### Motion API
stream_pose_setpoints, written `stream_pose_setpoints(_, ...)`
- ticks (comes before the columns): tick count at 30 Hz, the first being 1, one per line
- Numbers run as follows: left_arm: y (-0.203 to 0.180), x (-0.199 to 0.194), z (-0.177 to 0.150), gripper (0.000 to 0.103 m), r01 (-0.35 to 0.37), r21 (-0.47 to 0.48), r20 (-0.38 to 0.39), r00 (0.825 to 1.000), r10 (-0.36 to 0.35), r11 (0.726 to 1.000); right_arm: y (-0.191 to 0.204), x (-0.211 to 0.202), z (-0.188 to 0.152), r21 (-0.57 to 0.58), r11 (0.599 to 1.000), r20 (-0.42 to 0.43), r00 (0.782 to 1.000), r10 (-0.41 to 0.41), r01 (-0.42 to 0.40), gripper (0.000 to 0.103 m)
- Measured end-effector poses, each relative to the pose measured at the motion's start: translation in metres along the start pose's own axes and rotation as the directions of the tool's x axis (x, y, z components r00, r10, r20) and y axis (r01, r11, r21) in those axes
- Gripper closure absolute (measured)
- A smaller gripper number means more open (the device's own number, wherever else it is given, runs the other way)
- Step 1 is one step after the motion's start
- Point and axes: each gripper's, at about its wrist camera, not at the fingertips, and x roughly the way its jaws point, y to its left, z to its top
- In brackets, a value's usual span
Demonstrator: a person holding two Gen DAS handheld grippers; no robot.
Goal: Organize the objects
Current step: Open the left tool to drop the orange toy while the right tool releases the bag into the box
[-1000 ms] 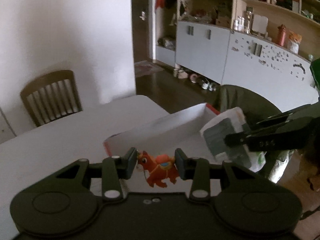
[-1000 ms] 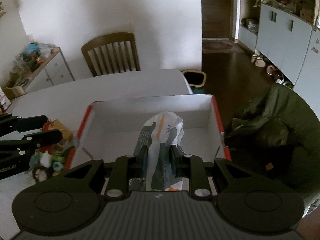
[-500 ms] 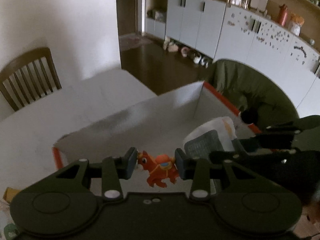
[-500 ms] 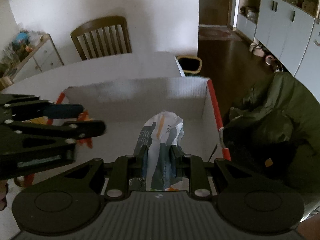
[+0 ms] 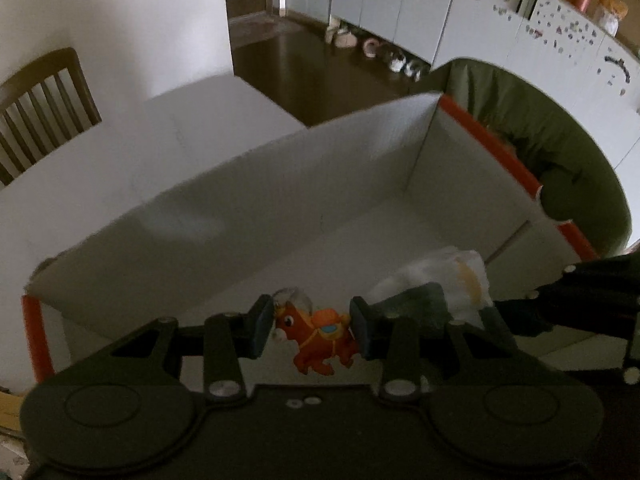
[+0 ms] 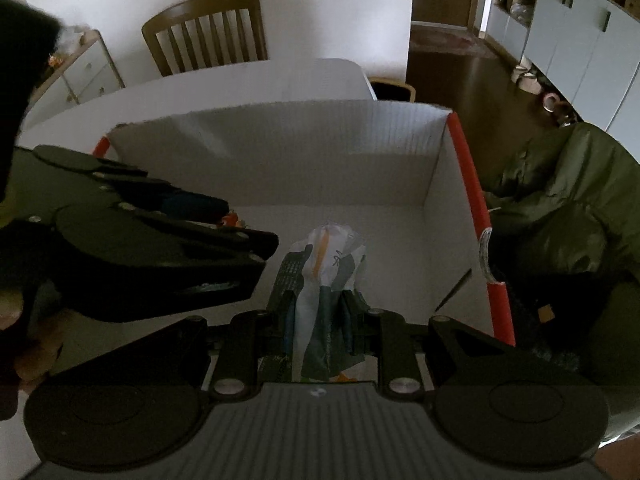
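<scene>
Now both grippers hang over the white cardboard box with orange-red edges point(image 5: 360, 184). The left gripper point(image 5: 311, 328) pinches a small orange toy horse point(image 5: 320, 340); the right gripper point(image 6: 320, 312) clamps a crinkled white-and-grey plastic packet point(image 6: 324, 276). Best lower each near the box floor, apart, before letting go.

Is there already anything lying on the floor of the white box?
No: in the right wrist view the box floor shows bare, and the packet sits clamped in the right gripper.

Matte black hand-held gripper point(image 5: 311, 330), silver pivot screws, round embossed discs, ribbed grey housing.
</scene>
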Motion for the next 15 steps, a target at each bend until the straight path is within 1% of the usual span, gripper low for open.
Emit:
stream_pose_setpoints(4,0.003,0.011,0.001,0.063,-0.003,-0.010,-0.046,0.999,0.002,1.000,0.001,0.005,-0.001,-0.002,1.000,-0.015,1.000,-0.003,0.003,0.081)
stream_pose_setpoints(7,0.005,0.017,0.000,0.063,0.010,-0.022,-0.068,0.998,-0.012,1.000,0.004,0.007,-0.001,-0.009,1.000,-0.030,1.000,-0.002,0.001,0.080)
stream_pose_setpoints(10,0.007,0.022,-0.002,0.063,0.005,-0.029,-0.089,0.996,-0.008,1.000,0.004,0.008,-0.002,-0.020,1.000,-0.028,1.000,0.004,-0.004,0.080)
stream_pose_setpoints(15,0.015,0.023,-0.004,0.061,0.020,-0.063,-0.099,0.995,-0.026,0.998,0.002,0.007,-0.003,-0.022,1.000,-0.021,1.000,0.001,-0.001,0.080)
